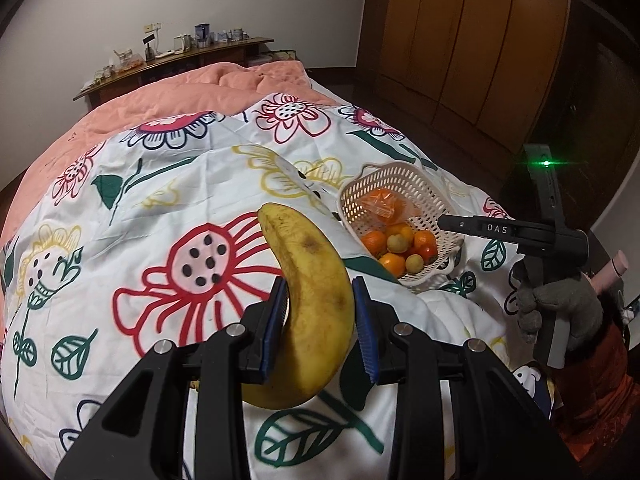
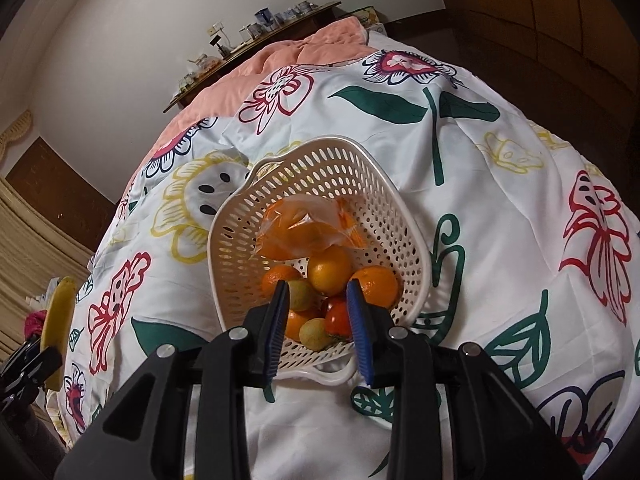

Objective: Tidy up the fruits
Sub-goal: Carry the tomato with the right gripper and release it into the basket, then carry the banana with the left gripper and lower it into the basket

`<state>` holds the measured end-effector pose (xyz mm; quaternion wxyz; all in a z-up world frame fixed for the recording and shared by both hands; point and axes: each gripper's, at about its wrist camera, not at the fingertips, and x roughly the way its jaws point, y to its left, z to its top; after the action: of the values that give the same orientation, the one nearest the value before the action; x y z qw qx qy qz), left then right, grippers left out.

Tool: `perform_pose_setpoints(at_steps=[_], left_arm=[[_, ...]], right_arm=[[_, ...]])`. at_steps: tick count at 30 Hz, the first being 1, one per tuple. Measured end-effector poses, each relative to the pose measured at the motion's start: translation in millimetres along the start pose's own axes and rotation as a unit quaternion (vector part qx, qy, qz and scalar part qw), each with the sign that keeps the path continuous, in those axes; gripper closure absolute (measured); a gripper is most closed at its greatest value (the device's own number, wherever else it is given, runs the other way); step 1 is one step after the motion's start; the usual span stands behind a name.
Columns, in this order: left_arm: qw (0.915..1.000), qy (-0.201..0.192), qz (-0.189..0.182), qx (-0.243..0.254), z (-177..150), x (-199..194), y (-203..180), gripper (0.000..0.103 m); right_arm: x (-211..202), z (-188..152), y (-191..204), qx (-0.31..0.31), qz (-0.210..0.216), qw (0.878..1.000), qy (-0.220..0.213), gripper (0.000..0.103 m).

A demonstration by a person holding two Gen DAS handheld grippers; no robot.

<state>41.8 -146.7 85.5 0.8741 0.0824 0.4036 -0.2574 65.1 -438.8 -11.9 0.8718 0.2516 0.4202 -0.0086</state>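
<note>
Nearest the left wrist camera, the left gripper (image 1: 320,308) is clamped on a banana (image 1: 310,300), blue pads pressing its lower half. The banana's long axis runs away from the camera, curving up and left to its tip above the floral bedspread (image 1: 160,208). The white basket (image 1: 404,176) lies ahead and to the right of that tip — tilted, its mouth facing the camera, already holding oranges (image 1: 394,262), small greenish fruits and a bagged orange item at the back. The right gripper (image 1: 448,223), held in a gloved hand (image 1: 560,308), reaches in from the right, its tip over the basket's near rim. I judge the banana must swing right to land inside, so that tip may crowd the way in.

In the right wrist view, the right gripper (image 2: 318,320) has its jaws narrow and empty, framing the fruit pile at the basket's (image 2: 320,160) low edge. Open bedspread (image 2: 500,220) surrounds it. The banana (image 2: 58,320) shows far left, well apart.
</note>
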Motion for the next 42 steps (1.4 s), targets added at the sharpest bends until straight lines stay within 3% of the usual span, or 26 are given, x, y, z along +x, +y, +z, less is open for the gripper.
perform_pose_setpoints(at_steps=[6,15,22,25,32,37,42], left_arm=[[0.9998,0.012,-0.005,0.013,15.6,19.8,-13.0,0.069],[0.9986,-0.008,-0.012,0.051,45.3,33.9,-46.0,0.072],[0.9991,0.021,0.010,0.035,43.7,57.4,-32.9,0.071],[0.9990,0.035,0.013,0.023,40.7,66.9,-26.7,0.065],[0.9986,0.047,0.009,0.024,34.1,76.0,-28.5,0.063],[0.9987,0.040,0.015,0.029,30.7,73.3,-34.8,0.041],[0.9985,0.031,0.026,0.037,29.9,70.6,-39.6,0.028]], right_arm=[[-2.3,-1.4,-8.0,0.011,0.003,1.000,-0.005,0.073],[-8.3,-2.1,-20.4,0.021,0.006,1.000,-0.015,0.072],[-7.3,-4.7,-25.0,0.026,0.015,0.999,-0.014,0.072],[-5.3,-6.2,-25.0,0.028,0.016,0.999,-0.011,0.072],[-3.7,-7.6,-23.7,0.029,0.016,0.999,-0.010,0.071],[-3.6,-10.6,-18.2,0.024,0.014,1.000,-0.012,0.047],[-6.5,-11.3,-12.1,0.010,0.002,1.000,-0.019,0.039]])
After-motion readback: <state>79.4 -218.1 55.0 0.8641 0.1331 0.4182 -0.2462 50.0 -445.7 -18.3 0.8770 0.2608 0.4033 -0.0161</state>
